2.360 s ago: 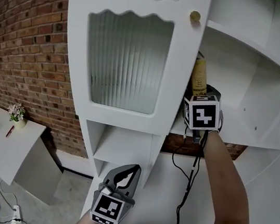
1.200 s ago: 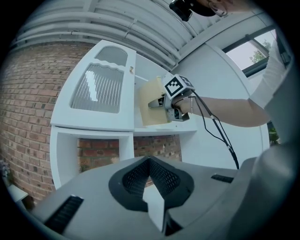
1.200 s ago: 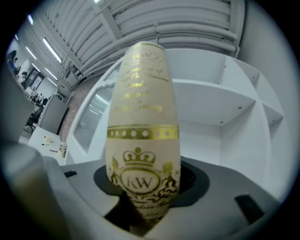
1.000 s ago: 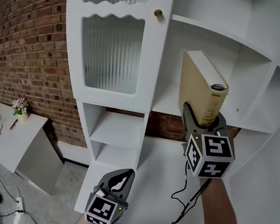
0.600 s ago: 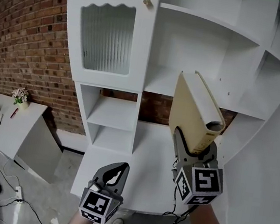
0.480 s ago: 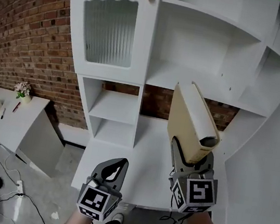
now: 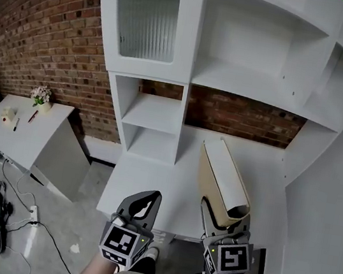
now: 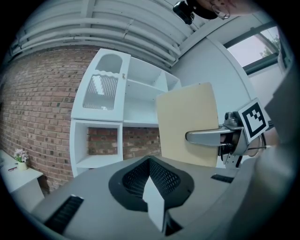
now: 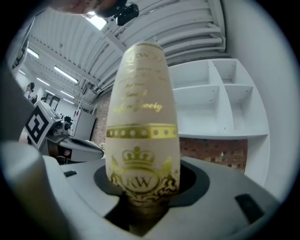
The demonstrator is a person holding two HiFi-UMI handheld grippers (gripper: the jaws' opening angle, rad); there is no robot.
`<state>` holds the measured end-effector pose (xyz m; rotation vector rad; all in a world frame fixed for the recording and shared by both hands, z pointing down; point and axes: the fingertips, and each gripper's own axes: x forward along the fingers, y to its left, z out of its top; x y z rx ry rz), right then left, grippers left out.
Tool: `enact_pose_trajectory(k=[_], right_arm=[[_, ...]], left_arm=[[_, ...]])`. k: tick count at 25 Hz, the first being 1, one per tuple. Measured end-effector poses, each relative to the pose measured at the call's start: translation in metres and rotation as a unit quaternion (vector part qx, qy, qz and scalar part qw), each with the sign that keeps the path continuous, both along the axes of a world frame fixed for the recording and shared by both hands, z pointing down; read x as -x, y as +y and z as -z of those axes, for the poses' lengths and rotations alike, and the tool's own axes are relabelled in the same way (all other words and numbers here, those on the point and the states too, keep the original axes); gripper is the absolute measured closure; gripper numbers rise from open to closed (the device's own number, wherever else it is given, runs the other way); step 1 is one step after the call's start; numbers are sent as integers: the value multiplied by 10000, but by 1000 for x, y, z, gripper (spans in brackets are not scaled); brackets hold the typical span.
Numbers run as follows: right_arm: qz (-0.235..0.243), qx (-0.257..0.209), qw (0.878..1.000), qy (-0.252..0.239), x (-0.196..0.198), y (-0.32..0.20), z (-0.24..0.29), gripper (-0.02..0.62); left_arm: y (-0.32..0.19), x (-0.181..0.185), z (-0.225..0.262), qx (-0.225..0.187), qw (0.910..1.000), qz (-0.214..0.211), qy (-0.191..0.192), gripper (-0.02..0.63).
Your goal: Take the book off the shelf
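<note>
I get an evenly lit, fairly sharp head view: the white shelf unit [image 7: 257,82] reads bright without glare, and soft shadow darkens the brick wall [image 7: 245,118] behind its lower openings. Straight edges bow toward the frame's rim. Both gripper views are round fisheye pictures with black corners. In the right one the book [image 9: 140,140] looms near and slightly soft, its gold print glinting; strip lights [image 9: 65,72] glow far left. In the left one a window [image 8: 255,50] at upper right washes out.
</note>
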<state>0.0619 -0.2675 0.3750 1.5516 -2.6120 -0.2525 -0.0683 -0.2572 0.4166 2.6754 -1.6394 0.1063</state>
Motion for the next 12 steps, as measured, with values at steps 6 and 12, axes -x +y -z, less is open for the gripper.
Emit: enact_pose_trajectory(k=[6, 12], right_arm=[[-142, 122, 9994, -298, -3, 12, -16, 364], [-159, 129, 9995, -260, -5, 9, -16, 364]], left_arm=[[8, 4, -5, 50, 10000, 42, 20, 594], [5, 1, 0, 39, 10000, 19, 34, 594]])
